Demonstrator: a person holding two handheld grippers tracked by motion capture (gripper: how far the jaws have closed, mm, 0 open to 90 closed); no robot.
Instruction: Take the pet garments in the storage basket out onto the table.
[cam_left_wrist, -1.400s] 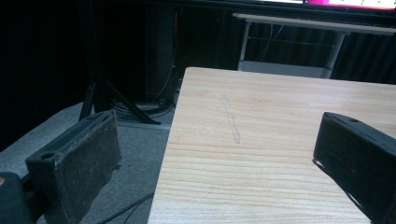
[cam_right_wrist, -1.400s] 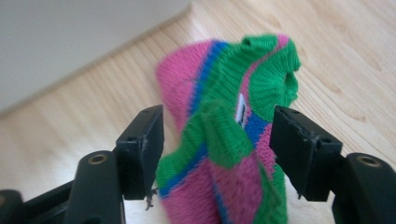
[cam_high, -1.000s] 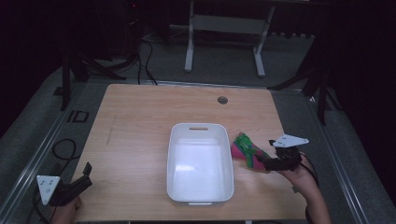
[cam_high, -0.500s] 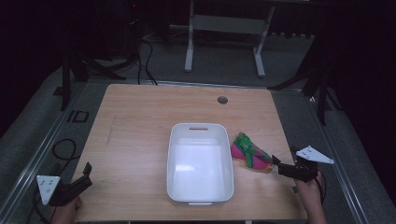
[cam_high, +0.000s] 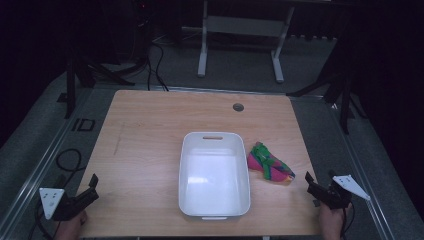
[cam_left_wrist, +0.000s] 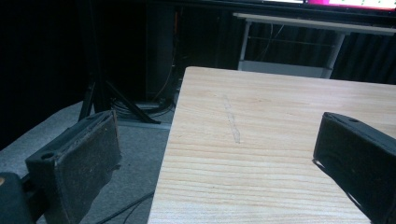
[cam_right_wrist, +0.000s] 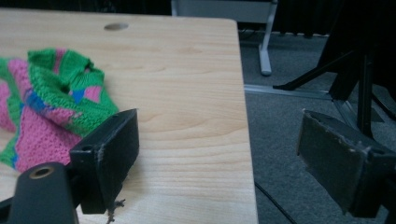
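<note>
A pink and green knitted cloth (cam_high: 270, 164) lies on the wooden table (cam_high: 150, 130), just right of a white rectangular bin (cam_high: 215, 175) that holds nothing. My right gripper (cam_high: 311, 184) is open at the table's front right edge, a short way right of the cloth, with nothing between its jaws. In the right gripper view the cloth (cam_right_wrist: 51, 107) lies left of the left jaw. My left gripper (cam_high: 91, 186) is open at the front left corner, far from the bin, over bare wood (cam_left_wrist: 280, 140).
A round cable hole (cam_high: 238, 107) sits near the table's far edge. A metal stand (cam_high: 240, 40) and black tripod legs (cam_high: 335, 85) are on the grey floor beyond. Cables (cam_high: 65, 160) trail on the floor at the left.
The right gripper has let go of the cloth and drawn back to the right and toward the front edge. The cloth now lies flat beside the bin. The left gripper stayed put.
</note>
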